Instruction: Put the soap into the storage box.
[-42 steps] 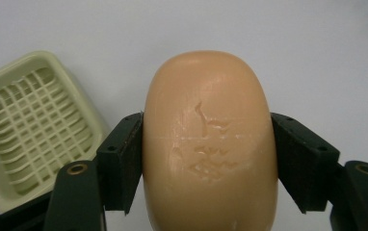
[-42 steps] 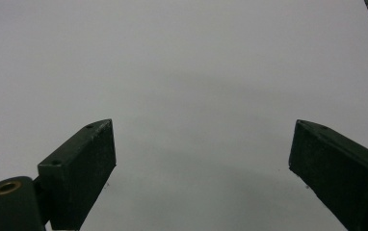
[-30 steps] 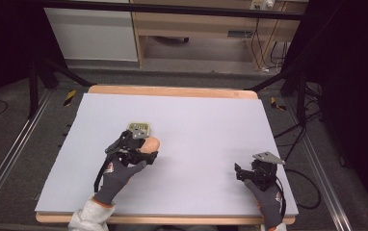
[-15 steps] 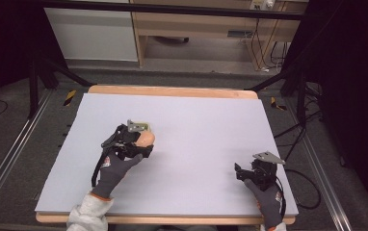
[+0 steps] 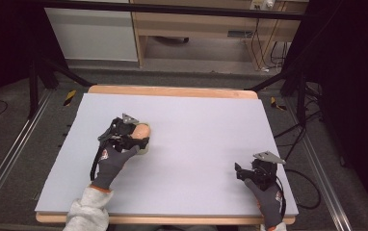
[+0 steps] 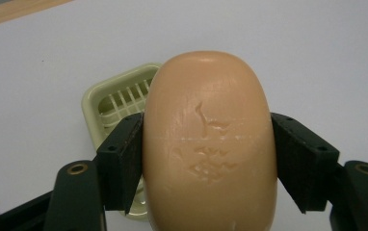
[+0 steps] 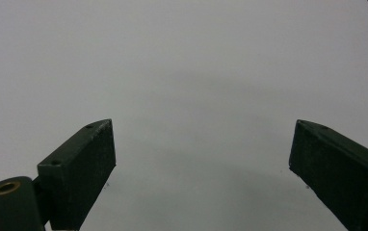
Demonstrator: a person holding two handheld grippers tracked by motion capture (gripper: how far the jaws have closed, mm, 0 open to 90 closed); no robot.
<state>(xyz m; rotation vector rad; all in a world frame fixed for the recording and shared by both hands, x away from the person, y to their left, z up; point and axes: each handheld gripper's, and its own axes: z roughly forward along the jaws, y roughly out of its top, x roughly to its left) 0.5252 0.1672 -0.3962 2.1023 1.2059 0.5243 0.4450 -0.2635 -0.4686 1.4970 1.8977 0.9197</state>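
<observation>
Since the frame a second ago, left gripper (image 5: pixel 136 137) and its bar of soap (image 6: pixel 208 144) have shifted back toward the person and slightly left on the table; the soap dish, clear and forward of the gripper then, now lies mostly hidden beneath the hand in the high view. Right gripper (image 5: pixel 249 173) unchanged.

Left gripper: jaws clamped on the soap, one pad on each long flank, contact roughly at mid-length. Soap is peach-coloured, oval, stamped face up toward the camera, rounded end pointing away from the jaws. Grip looks square, no visible tilt.

Soap dish (image 6: pixel 112 108): pale green, slatted floor, seen in the left gripper view behind and below the soap, offset to the left of it. Soap covers the dish's right portion from this angle. Cannot tell whether the soap's underside touches the dish or hangs above it.

Right gripper: jaws wide apart, nothing between them, bare white table (image 7: pixel 187 72) ahead. It sits near the front right corner of the table, well apart from the soap.

Progress, as a judgement: pick-up is done, soap secured. Work in hand appears to be seating the soap in the dish. Remaining: bring the soap over the centre of the dish, lower it onto the slats, let go, withdraw. Placement not yet complete while the jaws hold the bar.
</observation>
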